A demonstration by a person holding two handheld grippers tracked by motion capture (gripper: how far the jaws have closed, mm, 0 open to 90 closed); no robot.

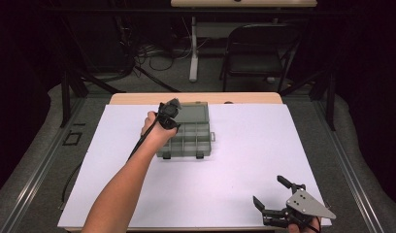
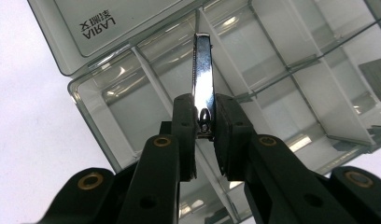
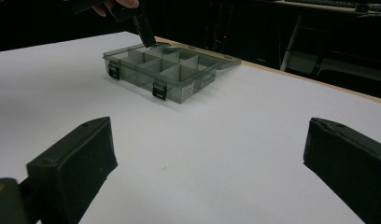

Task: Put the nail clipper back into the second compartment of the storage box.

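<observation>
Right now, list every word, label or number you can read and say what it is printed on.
"LARIA", seen upside down, on the open lid of the clear box.
Small characters beside it on the lid: too small to read.
Nail clipper in the left gripper: no readable text.

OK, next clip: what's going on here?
A person works at a white table with a gripper in each hand. The left gripper is shut on a shiny metal nail clipper, holding it over the open compartment box, above its dividers. The right gripper waits open near the table's front edge, holding nothing.
</observation>
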